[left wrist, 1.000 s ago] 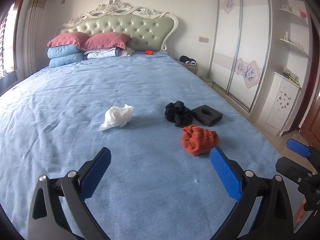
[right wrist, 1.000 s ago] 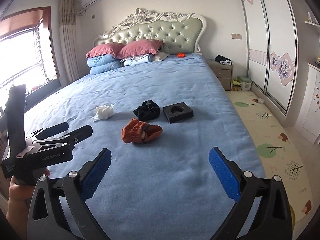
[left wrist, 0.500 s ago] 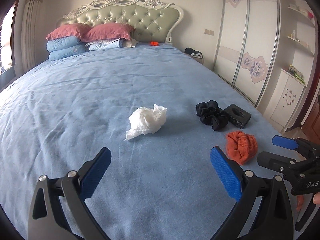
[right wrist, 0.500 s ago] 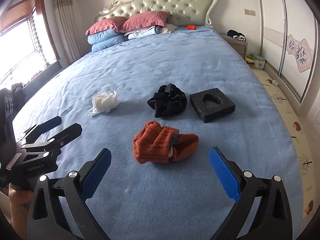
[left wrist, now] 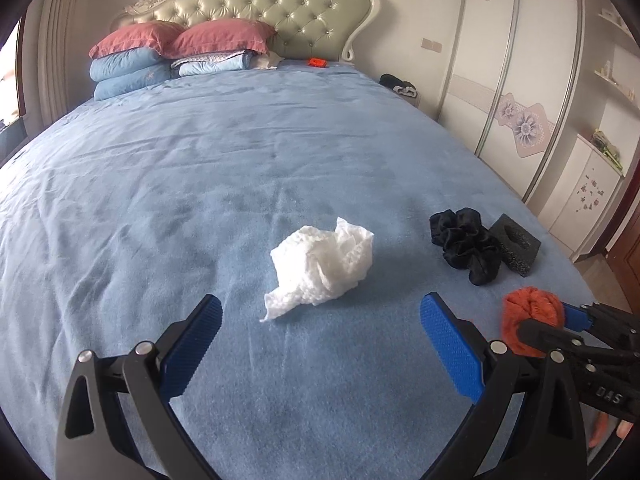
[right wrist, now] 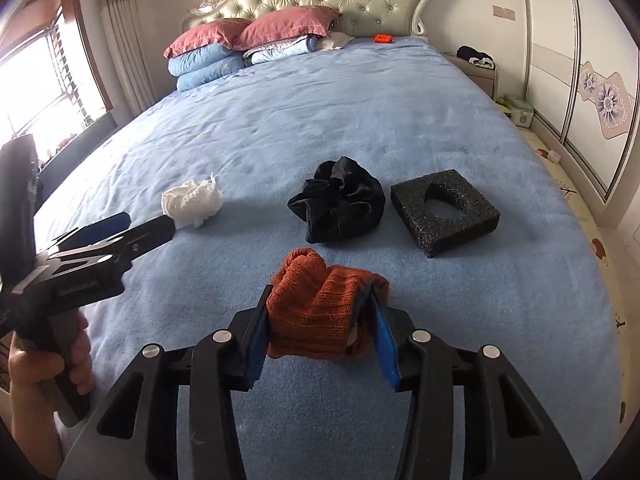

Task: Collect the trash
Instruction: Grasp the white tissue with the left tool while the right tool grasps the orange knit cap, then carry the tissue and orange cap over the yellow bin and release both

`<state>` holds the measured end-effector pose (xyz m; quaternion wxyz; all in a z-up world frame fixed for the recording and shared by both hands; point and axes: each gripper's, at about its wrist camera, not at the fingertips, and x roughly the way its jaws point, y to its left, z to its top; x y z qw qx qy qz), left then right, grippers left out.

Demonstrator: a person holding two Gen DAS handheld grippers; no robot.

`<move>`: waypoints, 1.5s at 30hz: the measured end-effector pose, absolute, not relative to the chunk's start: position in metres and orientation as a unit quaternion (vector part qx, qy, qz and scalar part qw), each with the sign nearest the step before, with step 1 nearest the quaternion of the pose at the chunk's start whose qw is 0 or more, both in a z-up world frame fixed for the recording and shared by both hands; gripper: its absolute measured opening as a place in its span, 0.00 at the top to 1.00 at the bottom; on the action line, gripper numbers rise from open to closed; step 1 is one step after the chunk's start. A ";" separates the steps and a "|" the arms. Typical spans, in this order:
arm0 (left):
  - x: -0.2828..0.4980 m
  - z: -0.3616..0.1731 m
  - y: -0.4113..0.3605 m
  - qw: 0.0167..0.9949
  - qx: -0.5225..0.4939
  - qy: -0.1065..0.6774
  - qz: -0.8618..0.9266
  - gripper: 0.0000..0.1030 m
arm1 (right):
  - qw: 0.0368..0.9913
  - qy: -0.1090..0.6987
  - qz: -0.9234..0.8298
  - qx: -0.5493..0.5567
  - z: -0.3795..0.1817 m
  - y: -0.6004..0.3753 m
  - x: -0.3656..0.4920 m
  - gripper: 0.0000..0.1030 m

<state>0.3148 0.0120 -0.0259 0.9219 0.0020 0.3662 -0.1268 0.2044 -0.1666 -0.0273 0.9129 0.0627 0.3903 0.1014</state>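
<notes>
On the blue bedspread [left wrist: 200, 184], toward the foot of the bed, the right gripper [right wrist: 320, 320] is closing its jaws on an orange knitted cloth [right wrist: 320, 312]: both blue pads press into the bundle's sides, and the cloth bulges up between them while its underside rests on the spread. The left gripper [left wrist: 320, 332] hovers with its jaws spread wide and nothing between them, pointed at a crumpled white tissue [left wrist: 324, 264] that lies just ahead of its fingertips, near the middle of the bed's width. Toward the bed's right edge, a black crumpled cloth [right wrist: 340, 208] sits just beyond the orange one, and a square of black foam [right wrist: 446, 210] with an oval hollow lies right beside it, nearer that edge. In the right wrist view a hand [right wrist: 48, 368] grips the left tool's handle. At the head of the bed, red and blue pillows [left wrist: 160, 52] are stacked against a tufted green headboard [left wrist: 288, 12], with a small orange object [left wrist: 318, 63] close by.
</notes>
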 end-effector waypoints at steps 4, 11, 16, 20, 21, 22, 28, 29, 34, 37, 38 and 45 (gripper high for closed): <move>0.340 -0.032 0.008 0.917 0.010 0.382 -0.117 0.04 | 0.913 0.385 0.111 0.073 -0.025 -0.169 0.201 0.57; 0.374 -0.054 -0.007 0.893 0.031 0.429 -0.132 0.53 | 0.907 0.391 0.129 0.089 -0.024 -0.170 0.197 0.57; 0.354 -0.046 0.010 0.896 -0.015 0.413 -0.161 0.69 | 0.910 0.380 0.140 0.087 -0.019 -0.174 0.181 0.56; 0.321 -0.040 0.006 0.897 -0.014 0.402 -0.182 0.70 | 0.912 0.371 0.149 0.090 -0.013 -0.178 0.165 0.56; 0.310 -0.038 0.003 0.897 -0.013 0.399 -0.190 0.70 | 0.913 0.369 0.150 0.088 -0.012 -0.179 0.161 0.56; 0.300 -0.035 0.000 0.897 -0.014 0.394 -0.199 0.70 | 0.913 0.368 0.151 0.086 -0.012 -0.179 0.157 0.56; 0.233 -0.019 -0.033 0.897 -0.002 0.370 -0.241 0.69 | 0.916 0.360 0.153 0.087 -0.008 -0.194 0.124 0.56; 0.224 -0.018 -0.040 0.896 0.000 0.370 -0.246 0.70 | 0.917 0.359 0.151 0.087 -0.008 -0.199 0.117 0.56; 0.179 -0.012 -0.081 0.885 0.035 0.368 -0.284 0.69 | 0.921 0.354 0.135 0.092 -0.010 -0.231 0.084 0.56; 0.160 -0.013 -0.111 0.874 0.050 0.371 -0.309 0.69 | 0.922 0.350 0.123 0.108 -0.012 -0.257 0.063 0.56; 0.155 -0.013 -0.122 0.871 0.055 0.372 -0.316 0.69 | 0.923 0.348 0.119 0.115 -0.012 -0.266 0.056 0.56; 0.130 -0.012 -0.196 0.850 0.075 0.376 -0.361 0.69 | 0.929 0.336 0.081 0.133 -0.015 -0.328 0.010 0.56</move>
